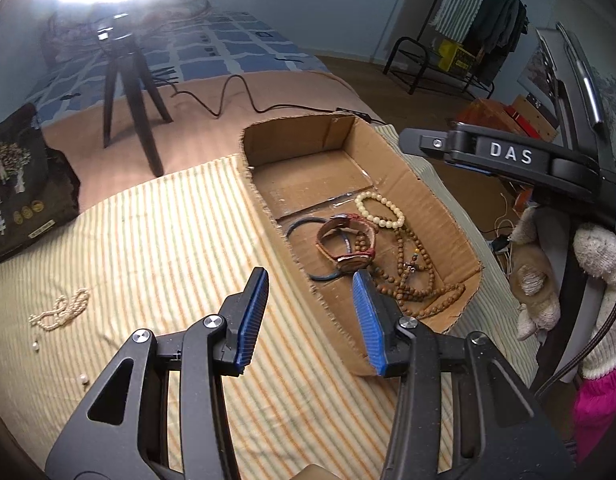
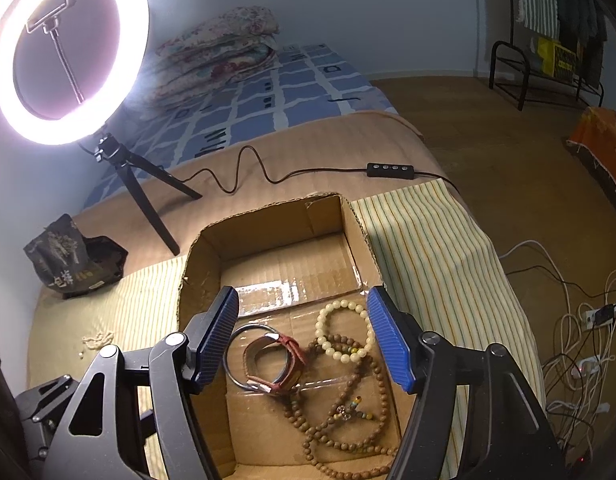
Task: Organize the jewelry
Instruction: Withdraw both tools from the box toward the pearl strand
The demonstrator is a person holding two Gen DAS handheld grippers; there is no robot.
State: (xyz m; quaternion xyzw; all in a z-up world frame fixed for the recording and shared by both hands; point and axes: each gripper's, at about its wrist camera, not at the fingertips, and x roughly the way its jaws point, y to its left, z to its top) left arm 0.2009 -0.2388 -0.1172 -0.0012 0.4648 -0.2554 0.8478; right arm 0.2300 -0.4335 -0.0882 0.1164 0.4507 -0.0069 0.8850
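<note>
A shallow cardboard box (image 1: 424,196) (image 2: 204,264) sits on a striped cloth. It holds a cream bead bracelet (image 1: 382,210) (image 2: 340,334), a brown and red leather wristband (image 1: 348,246) (image 2: 270,364), a dark bangle (image 1: 304,226) (image 2: 230,356) and a long brown bead necklace (image 1: 420,280) (image 2: 348,432). A pearl necklace (image 1: 62,310) (image 2: 98,338) and loose pearls (image 1: 83,379) lie on the cloth left of the box. My left gripper (image 1: 314,284) is open and empty over the box's near left edge. My right gripper (image 2: 302,300) is open and empty above the box; its body (image 1: 508,156) shows in the left wrist view.
A lit ring light on a tripod (image 2: 68,52) (image 1: 128,76) stands behind the box, its cable and controller (image 2: 390,170) lying across the bed. A dark bag (image 1: 16,184) (image 2: 74,260) lies at left. Cables (image 2: 580,344) crowd the floor right of the bed edge.
</note>
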